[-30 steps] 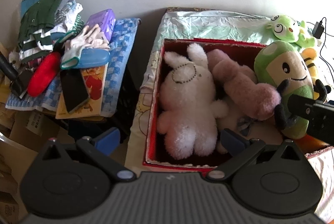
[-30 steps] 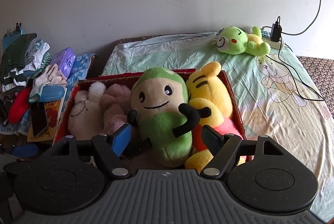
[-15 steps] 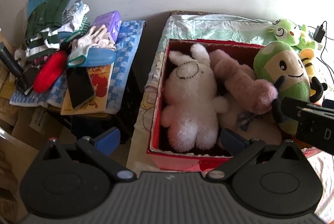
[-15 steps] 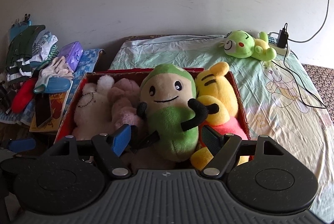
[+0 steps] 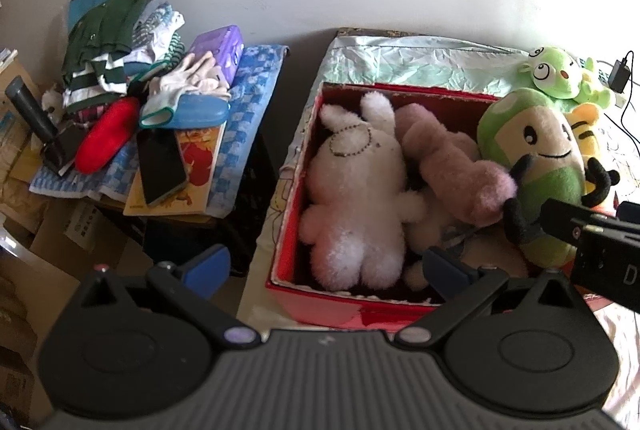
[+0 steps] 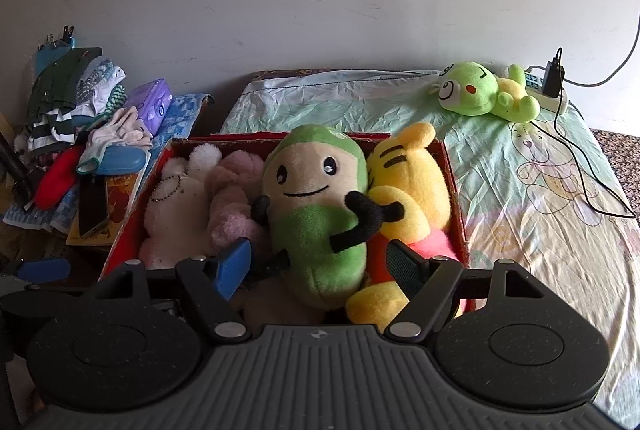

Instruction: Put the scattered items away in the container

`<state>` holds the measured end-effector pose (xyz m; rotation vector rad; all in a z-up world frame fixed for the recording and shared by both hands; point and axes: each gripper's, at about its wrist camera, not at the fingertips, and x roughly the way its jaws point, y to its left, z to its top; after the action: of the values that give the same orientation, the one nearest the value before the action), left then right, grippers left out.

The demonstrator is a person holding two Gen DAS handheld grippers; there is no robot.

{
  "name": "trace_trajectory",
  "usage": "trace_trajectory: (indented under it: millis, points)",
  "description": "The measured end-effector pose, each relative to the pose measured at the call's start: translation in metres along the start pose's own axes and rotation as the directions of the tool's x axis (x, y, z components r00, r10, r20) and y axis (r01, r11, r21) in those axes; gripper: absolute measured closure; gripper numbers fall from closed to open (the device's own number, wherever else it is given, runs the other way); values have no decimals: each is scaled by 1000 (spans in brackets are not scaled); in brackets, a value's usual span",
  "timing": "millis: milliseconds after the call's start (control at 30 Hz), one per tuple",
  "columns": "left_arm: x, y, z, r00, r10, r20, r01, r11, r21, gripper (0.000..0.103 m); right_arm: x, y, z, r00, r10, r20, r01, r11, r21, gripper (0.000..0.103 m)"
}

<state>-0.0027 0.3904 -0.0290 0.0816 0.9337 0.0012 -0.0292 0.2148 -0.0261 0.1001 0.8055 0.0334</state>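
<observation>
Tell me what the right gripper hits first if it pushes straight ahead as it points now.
Most likely the green bean plush: it stands in the red box directly between the open fingers of the right gripper. Depth is hard to judge, but nothing shows in front of it.

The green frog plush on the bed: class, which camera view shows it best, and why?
The right wrist view: the green frog plush lies whole and unobstructed on the bedsheet. The left wrist view shows it small at the frame's edge, partly behind the green bean plush.
</observation>
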Motion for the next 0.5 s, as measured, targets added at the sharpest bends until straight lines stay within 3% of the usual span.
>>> trace_trajectory:
  millis: [500]
  points:
    - [-14, -21, -15, 999, 51, -7, -52, 997, -51, 0, -7, -27, -3, 996, 95, 0, -94, 995, -37, 26]
